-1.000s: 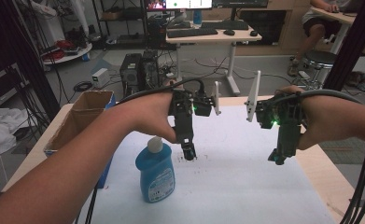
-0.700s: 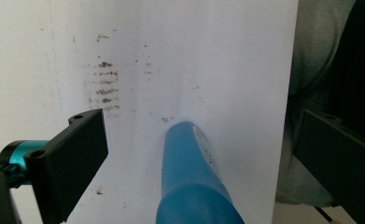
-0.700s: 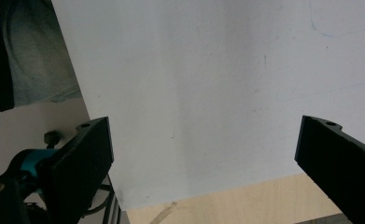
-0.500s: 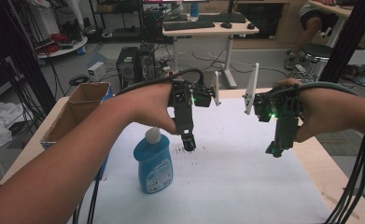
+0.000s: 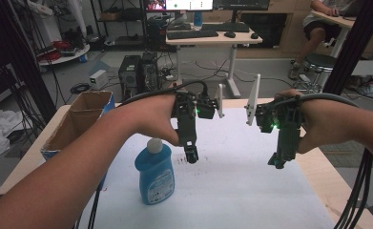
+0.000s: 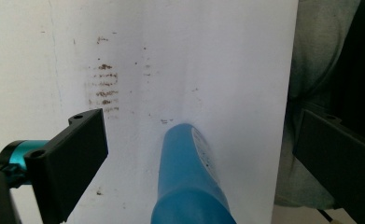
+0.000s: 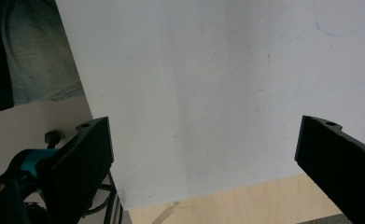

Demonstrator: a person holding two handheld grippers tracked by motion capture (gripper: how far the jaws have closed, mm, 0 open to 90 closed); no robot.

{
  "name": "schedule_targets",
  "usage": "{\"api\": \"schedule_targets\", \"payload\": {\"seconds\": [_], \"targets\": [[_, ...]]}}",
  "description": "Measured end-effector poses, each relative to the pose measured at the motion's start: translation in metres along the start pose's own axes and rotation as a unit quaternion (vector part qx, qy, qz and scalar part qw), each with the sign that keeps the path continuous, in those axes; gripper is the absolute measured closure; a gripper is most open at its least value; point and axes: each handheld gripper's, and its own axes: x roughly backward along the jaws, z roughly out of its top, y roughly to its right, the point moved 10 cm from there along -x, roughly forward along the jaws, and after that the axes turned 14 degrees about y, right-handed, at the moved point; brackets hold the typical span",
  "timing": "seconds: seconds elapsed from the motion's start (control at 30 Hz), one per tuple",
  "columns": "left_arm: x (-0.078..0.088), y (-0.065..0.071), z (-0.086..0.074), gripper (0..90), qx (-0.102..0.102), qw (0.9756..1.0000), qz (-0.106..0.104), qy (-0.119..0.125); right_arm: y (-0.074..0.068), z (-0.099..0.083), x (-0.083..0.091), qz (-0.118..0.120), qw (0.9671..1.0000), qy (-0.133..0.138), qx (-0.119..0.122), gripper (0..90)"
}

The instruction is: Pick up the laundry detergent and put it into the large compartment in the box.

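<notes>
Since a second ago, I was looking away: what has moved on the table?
The left gripper has drifted slightly toward the blue bottle, jaws open and empty. Nothing was grasped or released. The right gripper still hovers open over the white sheet, and the bottle and cardboard box stayed put.

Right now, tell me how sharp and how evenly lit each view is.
High view: dim and slightly soft, the white mat brightest. Left gripper view: the blue bottle close up is blurred, the brown marks farther off clearer. Right gripper view: evenly lit mat, dark tool jaws soft-edged.
</notes>
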Motion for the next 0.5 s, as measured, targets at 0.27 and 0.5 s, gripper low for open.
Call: {"api": "schedule_targets", "payload": {"seconds": [0.27,0.5], "targets": [[0.01,-0.001,-0.002,3.1,0.04,0.999,0.021,0.003,-0.002,0.003,0.0,0.0,1.0,0.0,0.003,3.4],[0.024,-0.002,-0.008,3.1,0.072,0.9966,0.039,0.0,-0.004,0.003,0.001,-0.002,1.0,-0.001,0.004,3.4]]}}
